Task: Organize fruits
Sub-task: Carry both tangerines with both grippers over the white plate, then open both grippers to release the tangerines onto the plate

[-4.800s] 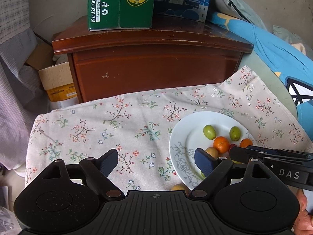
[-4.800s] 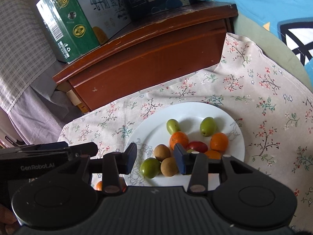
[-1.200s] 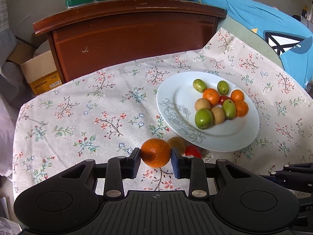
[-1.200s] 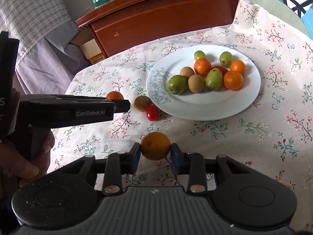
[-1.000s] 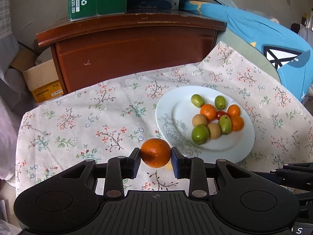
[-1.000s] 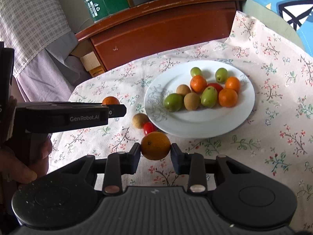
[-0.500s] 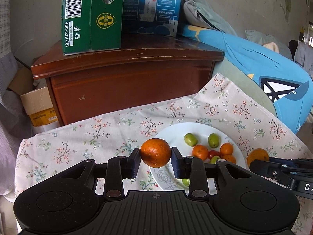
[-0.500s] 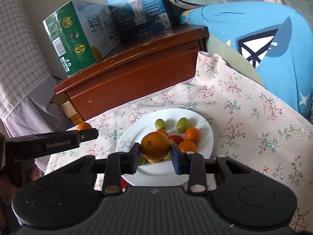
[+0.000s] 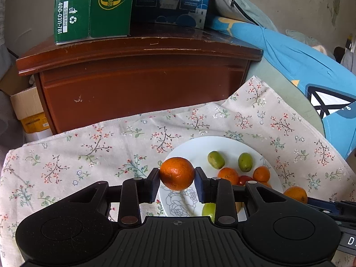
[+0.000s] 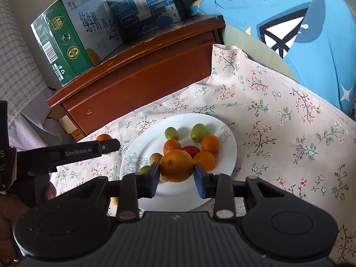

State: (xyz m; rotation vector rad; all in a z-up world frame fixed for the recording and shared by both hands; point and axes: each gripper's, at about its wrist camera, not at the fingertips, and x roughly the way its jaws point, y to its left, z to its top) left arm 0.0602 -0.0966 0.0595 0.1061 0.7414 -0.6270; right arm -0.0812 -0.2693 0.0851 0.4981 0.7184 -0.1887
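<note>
Left gripper [image 9: 177,173] marked "GenRobot.AI" and right gripper [image 10: 176,165] each pinched a round orange citrus fruit [image 9: 177,173]; the green cardboard carton [image 9: 89,9] read "400-0311-781".

Left tool [image 9: 177,181] clamps orange [image 9: 177,173] over white plate [image 9: 195,144] edge.

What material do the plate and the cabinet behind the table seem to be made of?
Plate: probably glazed ceramic; white and glossy, with a grey printed flower outline, though melamine is possible. Cabinet: looks like reddish-brown varnished wood; its top edge shines and shows scratches and chips.
</note>
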